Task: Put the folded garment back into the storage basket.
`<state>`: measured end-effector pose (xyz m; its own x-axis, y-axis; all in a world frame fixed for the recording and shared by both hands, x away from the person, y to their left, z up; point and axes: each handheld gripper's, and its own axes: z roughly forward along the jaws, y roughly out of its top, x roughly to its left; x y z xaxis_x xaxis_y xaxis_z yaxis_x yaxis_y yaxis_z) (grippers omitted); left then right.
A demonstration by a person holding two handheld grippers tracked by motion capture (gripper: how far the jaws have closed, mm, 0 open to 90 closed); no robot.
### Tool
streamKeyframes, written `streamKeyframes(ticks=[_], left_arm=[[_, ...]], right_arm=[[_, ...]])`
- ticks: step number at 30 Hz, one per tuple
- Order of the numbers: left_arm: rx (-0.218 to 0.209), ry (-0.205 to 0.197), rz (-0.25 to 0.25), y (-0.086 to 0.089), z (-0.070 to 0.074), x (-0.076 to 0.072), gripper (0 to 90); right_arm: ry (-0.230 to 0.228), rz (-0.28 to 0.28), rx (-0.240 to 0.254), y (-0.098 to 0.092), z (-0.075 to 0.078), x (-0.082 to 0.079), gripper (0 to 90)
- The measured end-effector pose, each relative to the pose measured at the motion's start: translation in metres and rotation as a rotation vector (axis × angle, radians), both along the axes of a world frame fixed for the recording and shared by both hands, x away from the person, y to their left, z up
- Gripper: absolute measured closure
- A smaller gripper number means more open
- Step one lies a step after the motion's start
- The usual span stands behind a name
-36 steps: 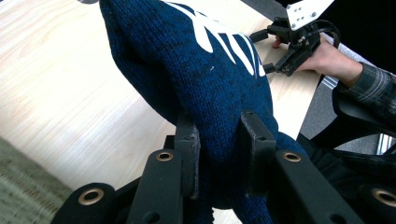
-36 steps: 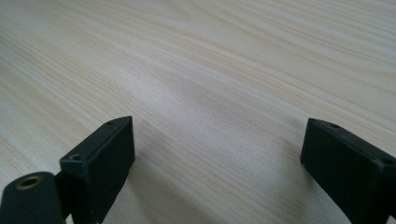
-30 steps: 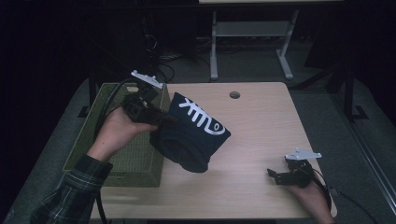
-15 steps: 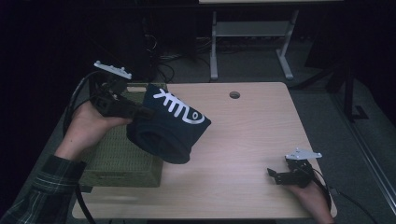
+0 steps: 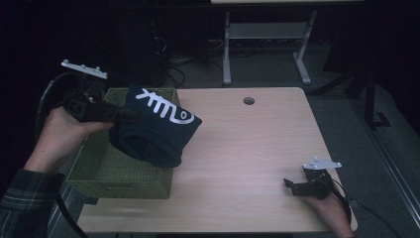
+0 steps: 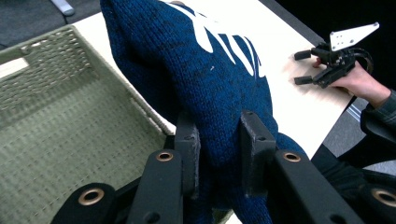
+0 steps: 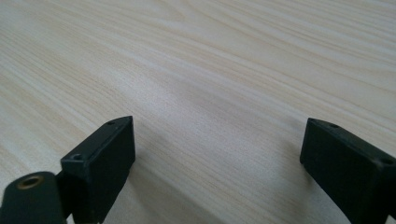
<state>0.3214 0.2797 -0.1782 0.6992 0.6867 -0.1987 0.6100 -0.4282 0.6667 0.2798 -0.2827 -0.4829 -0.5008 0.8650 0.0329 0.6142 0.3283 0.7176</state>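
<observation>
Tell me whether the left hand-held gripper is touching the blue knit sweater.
Touching. The left gripper view shows the left hand-held gripper with both black jaws pinching a fold of the blue knit sweater above the green basket.

Left hand at the left side, raised, forearm in a plaid sleeve coming up from the near-left corner. It holds the left gripper about level, pointing right across the scene, grey plate on top, cable looping behind on the far-left. In the left gripper view its jaws are pinched part-closed on a fold of the blue knit, pads pressing in from both sides. Right hand low at the near-right, wrist at the near edge, right gripper pointing left, sitting low. Right gripper view: jaws spread wide, nothing between the fingertips.
</observation>
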Motion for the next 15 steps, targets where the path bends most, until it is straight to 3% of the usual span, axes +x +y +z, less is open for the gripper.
streamKeyframes(ticks=[11,15], left_arm=[[-0.01,-0.013,0.071,0.033,-0.002,-0.008,72.2],[-0.018,-0.011,0.075,0.041,-0.006,-0.008,72.2]], right_arm=[[0.0,-0.009,-0.001,0.0,0.0,0.0,9.9],[0.0,-0.009,-0.001,0.0,0.0,0.0,9.9]])
